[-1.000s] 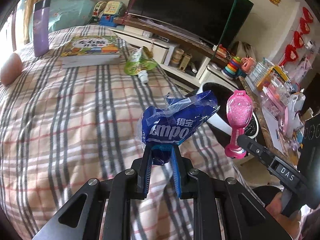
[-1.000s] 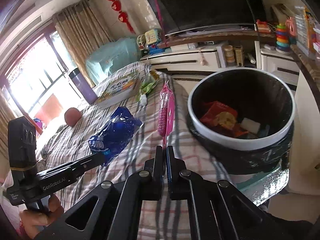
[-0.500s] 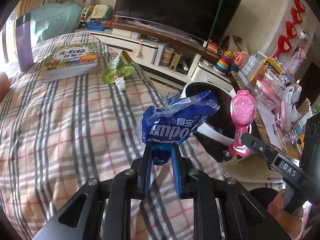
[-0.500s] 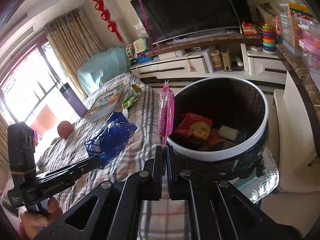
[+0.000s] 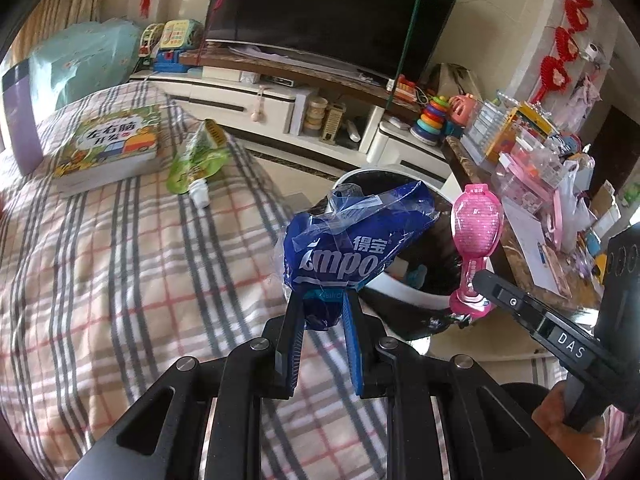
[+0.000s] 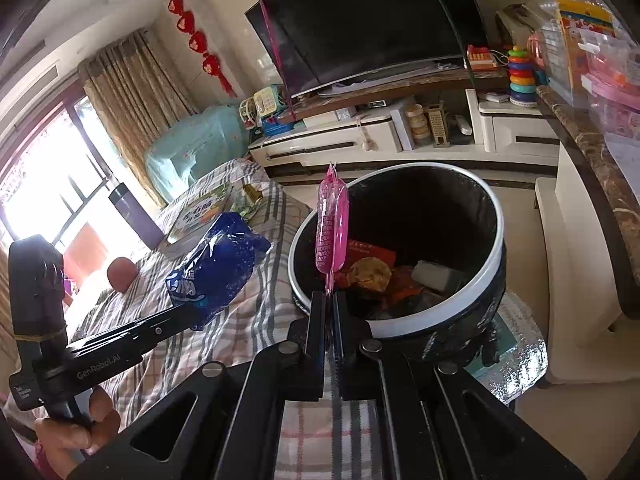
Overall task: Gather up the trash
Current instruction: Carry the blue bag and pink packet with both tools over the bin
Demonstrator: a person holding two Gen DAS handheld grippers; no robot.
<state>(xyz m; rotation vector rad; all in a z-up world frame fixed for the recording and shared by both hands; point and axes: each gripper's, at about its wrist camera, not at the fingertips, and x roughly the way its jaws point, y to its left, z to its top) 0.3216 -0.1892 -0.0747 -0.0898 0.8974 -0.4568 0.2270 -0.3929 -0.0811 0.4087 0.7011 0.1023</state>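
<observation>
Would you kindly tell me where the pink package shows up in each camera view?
Left wrist view: pink package at right of centre, held by the right gripper.
Right wrist view: pink package at centre, upright, edge-on.
Shared landmark: the black trash bin just behind it.

A bed (image 5: 100, 264) under a plaid cover fills the left and centre of the frame. At upper left a picture book (image 5: 108, 148) lies flat on it, a green pouch (image 5: 196, 160) just beside, and a purple bottle (image 5: 20, 116) at the far-left edge.
</observation>
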